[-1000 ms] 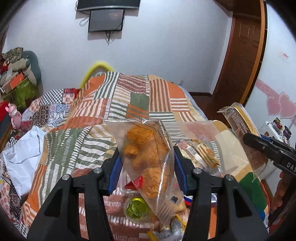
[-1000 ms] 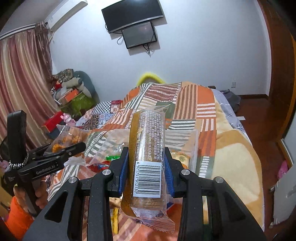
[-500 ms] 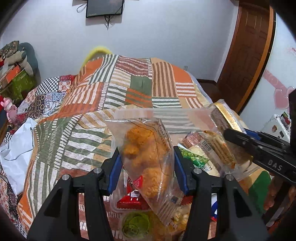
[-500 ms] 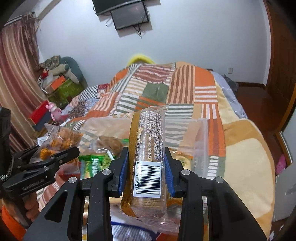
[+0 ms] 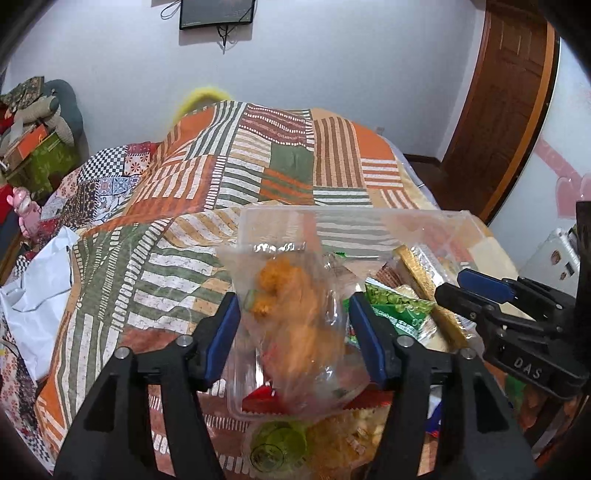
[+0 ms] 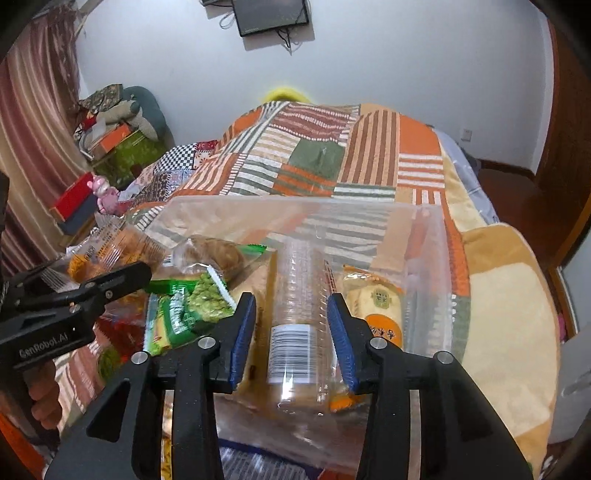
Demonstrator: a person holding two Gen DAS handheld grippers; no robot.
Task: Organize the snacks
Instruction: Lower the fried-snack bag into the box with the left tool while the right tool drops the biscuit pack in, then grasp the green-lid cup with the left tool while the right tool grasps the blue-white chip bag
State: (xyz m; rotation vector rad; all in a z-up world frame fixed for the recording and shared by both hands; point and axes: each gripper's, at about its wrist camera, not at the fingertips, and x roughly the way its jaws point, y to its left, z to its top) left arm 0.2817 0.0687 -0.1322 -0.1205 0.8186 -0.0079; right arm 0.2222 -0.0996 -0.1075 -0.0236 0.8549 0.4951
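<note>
A clear bin sits on the quilted bed, at twelve o'clock from both grippers. In the right wrist view, the cracker sleeve lies between the right gripper's blurred fingers, a round-labelled packet just beside it at three o'clock and pea packets at nine. The left gripper brackets the bag of fried snacks over the bin's near wall. A wall screen hangs beyond the bed at twelve; a door stands at two.
</note>
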